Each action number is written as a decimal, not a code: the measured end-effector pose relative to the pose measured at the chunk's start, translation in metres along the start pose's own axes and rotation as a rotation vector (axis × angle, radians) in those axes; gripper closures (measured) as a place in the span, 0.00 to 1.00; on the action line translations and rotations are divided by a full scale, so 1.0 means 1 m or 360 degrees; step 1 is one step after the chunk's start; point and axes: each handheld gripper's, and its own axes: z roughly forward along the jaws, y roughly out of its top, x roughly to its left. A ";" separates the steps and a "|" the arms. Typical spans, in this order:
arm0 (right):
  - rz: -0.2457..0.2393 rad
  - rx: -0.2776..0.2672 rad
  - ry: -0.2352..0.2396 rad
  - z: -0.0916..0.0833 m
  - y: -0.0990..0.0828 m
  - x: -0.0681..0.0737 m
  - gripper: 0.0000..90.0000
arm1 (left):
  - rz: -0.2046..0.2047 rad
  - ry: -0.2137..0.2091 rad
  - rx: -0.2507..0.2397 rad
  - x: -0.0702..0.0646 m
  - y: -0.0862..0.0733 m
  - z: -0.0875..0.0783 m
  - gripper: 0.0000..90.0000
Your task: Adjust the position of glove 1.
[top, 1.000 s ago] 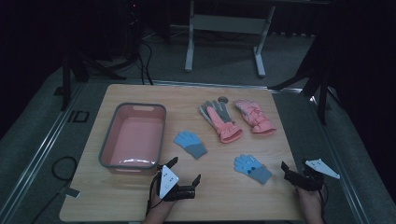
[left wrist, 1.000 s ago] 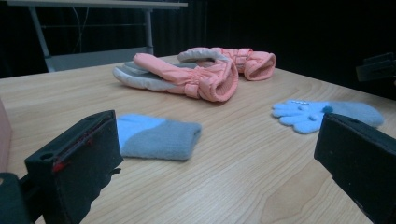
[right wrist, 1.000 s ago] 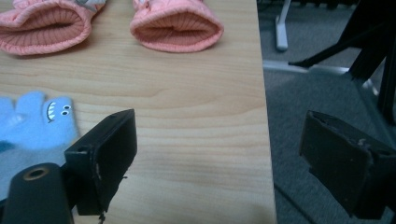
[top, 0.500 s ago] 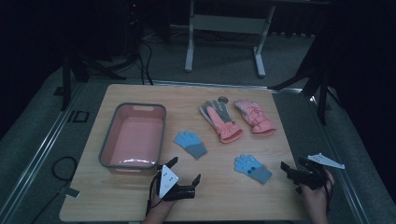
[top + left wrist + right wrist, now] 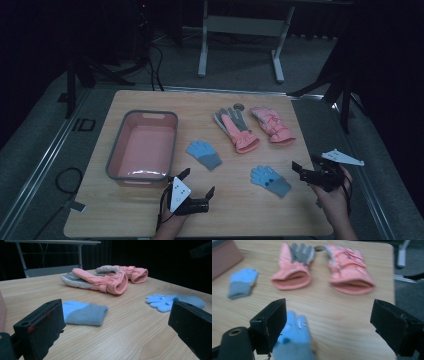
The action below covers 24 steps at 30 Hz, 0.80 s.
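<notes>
while both grippers hover with nothing held, the work in hand reads as collecting the gloves into the bin.
right gripper: jaws spread wide, empty, near the right edge of the light wooden surface.
nearest item: small blue knit glove with grey cuff, flat on the surface just left of the right gripper; in the right gripper view it lies low between the jaws, close to the left one.
left gripper: jaws wide, empty, at the near edge beside the bin.
second blue knit glove: flat, mid-surface, just ahead of the left gripper.
pink padded winter gloves: pair side by side at the far side, well apart from both grippers.
pink plastic bin with grey rim: empty, left half of the surface.
technique, judged: centre the right jaws over the cuff, come down until the tips meet the wood, then close; thin knit slips if pinched by a finger only.
</notes>
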 end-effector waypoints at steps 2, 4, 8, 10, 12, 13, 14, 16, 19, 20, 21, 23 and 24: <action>-0.0019 -0.0012 0.0013 0.002 0.006 0.006 0.17 | 0.0001 0.0001 0.0002 0.000 0.000 0.000 0.01; -0.0028 -0.0017 0.0032 0.003 0.009 0.008 0.18 | 0.0001 0.0003 0.0001 0.000 0.000 0.000 0.01; -0.0109 -0.0016 0.0045 0.008 0.020 0.022 0.19 | -0.0002 0.0002 0.0000 0.000 0.000 0.000 0.01; -0.0133 -0.0012 0.0076 0.012 0.025 0.028 0.20 | -0.0004 -0.0002 0.0005 0.000 0.000 0.000 0.01; -0.0143 -0.0011 0.0079 0.014 0.027 0.032 0.20 | 0.0003 -0.0003 0.0004 0.000 0.000 0.000 0.01; -0.0153 -0.0004 0.0096 0.017 0.029 0.036 0.21 | 0.0006 -0.0003 0.0003 -0.001 0.000 -0.001 0.01; -0.0185 -0.0002 0.0129 0.024 0.032 0.046 0.22 | 0.0005 -0.0006 0.0003 -0.001 0.000 0.000 0.01; -0.0206 -0.0005 0.0146 0.029 0.033 0.052 0.22 | 0.0000 -0.0009 0.0004 0.000 0.000 -0.001 0.01; -0.0223 -0.0017 0.0194 0.038 0.037 0.062 0.23 | -0.0004 -0.0011 0.0005 0.000 0.000 0.000 0.01; -0.0234 -0.0021 0.0209 0.041 0.039 0.067 0.23 | -0.0004 -0.0012 0.0005 0.000 0.000 0.000 0.01; -0.0243 -0.0023 0.0223 0.043 0.040 0.070 0.23 | -0.0004 -0.0013 0.0005 0.000 0.000 0.000 0.01; -0.0271 -0.0037 0.0256 0.049 0.042 0.078 0.23 | -0.0004 -0.0017 0.0004 0.000 0.000 -0.001 0.01; -0.0282 -0.0028 0.0274 0.052 0.043 0.083 0.24 | -0.0006 -0.0019 0.0003 0.001 0.000 -0.001 0.01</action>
